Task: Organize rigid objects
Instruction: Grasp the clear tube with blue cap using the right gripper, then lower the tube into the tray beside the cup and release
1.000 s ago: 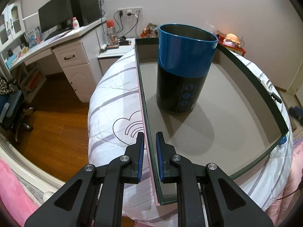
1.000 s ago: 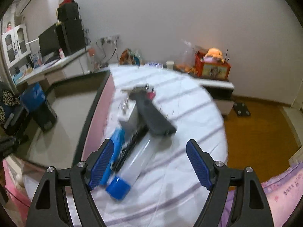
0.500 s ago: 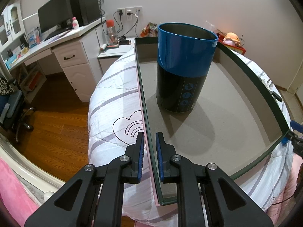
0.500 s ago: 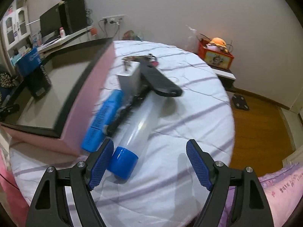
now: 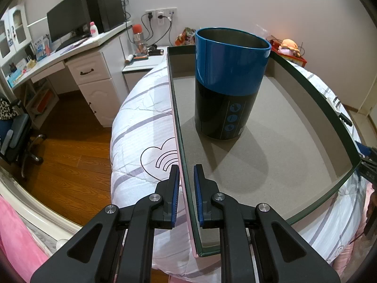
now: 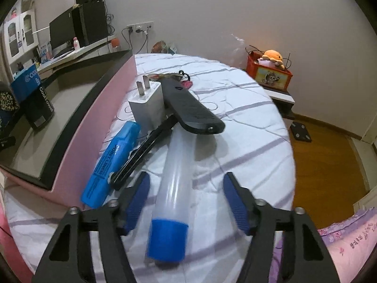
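My left gripper point(image 5: 186, 179) is shut on the left wall of a pink box point(image 5: 179, 141) with a green rim, lying on the bed. A blue and black can point(image 5: 229, 82) stands upright inside it. My right gripper point(image 6: 185, 189) is open, its fingers on either side of a clear tube with a blue cap point(image 6: 173, 188) lying on the bed. Beside the tube lie a blue case point(image 6: 110, 165), a black comb-like bar point(image 6: 143, 151), a black remote point(image 6: 190, 108) and a white plug adapter point(image 6: 147, 103). The box point(image 6: 94, 122) lies to their left.
The bed has a white striped cover point(image 6: 247, 146). A desk with a monitor point(image 5: 68, 26) and drawers stands at the left, an office chair point(image 5: 14, 136) on the wood floor. A red box with a plush toy point(image 6: 271, 68) sits at the back right.
My right gripper has moved forward and down so the clear tube lies between its open fingers. The left gripper and the box have stayed still.
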{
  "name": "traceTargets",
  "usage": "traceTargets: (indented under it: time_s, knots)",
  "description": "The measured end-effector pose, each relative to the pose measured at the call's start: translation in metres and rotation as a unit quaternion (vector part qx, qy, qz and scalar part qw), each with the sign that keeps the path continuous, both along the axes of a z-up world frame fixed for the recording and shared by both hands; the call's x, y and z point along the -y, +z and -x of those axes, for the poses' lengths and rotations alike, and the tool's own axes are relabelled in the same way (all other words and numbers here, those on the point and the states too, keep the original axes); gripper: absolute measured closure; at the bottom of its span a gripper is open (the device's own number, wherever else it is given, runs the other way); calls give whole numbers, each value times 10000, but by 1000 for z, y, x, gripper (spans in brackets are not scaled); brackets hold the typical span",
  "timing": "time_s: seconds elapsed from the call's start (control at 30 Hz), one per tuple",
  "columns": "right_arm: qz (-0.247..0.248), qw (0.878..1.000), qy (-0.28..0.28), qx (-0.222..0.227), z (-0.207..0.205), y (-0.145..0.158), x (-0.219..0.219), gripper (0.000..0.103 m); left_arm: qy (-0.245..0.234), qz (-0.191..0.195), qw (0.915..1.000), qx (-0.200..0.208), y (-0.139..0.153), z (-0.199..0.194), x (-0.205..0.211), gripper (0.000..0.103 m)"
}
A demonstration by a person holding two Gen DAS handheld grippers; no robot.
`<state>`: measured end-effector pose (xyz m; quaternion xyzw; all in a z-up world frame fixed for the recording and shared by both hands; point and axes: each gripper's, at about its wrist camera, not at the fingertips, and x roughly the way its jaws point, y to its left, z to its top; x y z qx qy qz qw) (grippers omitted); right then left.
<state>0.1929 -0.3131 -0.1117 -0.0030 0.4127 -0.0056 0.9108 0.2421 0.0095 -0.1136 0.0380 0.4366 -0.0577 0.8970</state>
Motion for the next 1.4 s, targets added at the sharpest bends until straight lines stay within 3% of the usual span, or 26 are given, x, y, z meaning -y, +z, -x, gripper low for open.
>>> traceTargets:
  time_s: [0.2,0.3,0.53,1.0,1.2,1.4]
  knots:
    - [-216,9997,9,-75,-7,-4,7,50,5,5,10000,2,0,0,0,91]
    - [-339,9992,182,-96,-3,0,8,78,0,1,10000,7,0,0,0,91]
    - [-596,9981,179,-10,15,5,13,78,-5,-7,10000,1,0,0,0,91]
    - [-1074,9904,550,671,29,51,1,78,-9,2,10000,7,0,0,0,91]
    - [-1076,9844,1006,961,17,80,-31,78,-32,9,10000,49,1,2,-1,91]
    - [-971,9782,1700,691,-11,76,-95,78,-34,7,10000,50,1,2,-1,91]
